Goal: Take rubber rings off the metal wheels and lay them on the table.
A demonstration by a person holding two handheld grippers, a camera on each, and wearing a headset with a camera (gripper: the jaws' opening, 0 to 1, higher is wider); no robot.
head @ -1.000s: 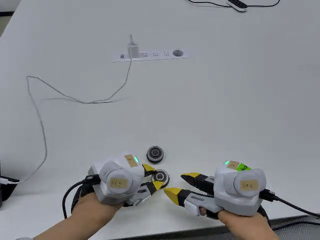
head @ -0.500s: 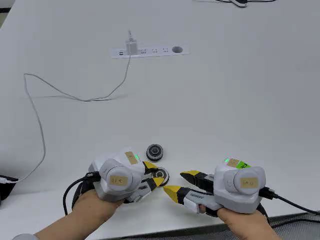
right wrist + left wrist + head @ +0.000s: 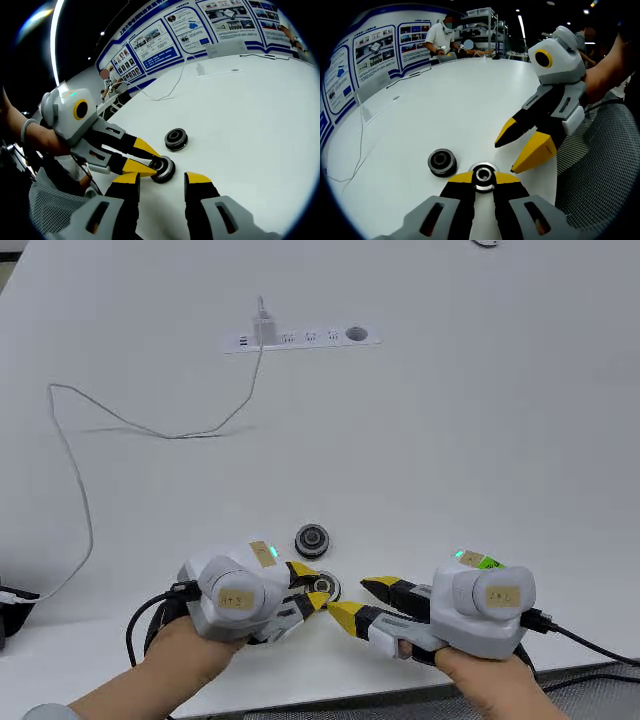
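**Right gripper closing in on the held wheel**

The right gripper (image 3: 358, 598), jaws spread and carrying nothing, is sitting nearer than a second ago to the metal wheel (image 3: 322, 588) at lower centre of the head view. The left gripper (image 3: 308, 586) is pinching that wheel between nearly closed jaws. This is likely setting up the ring pull. The left gripper view is showing the held wheel's bright rim face-on. The right gripper view is showing the second wheel (image 3: 176, 139), black-banded, lying apart just beyond.
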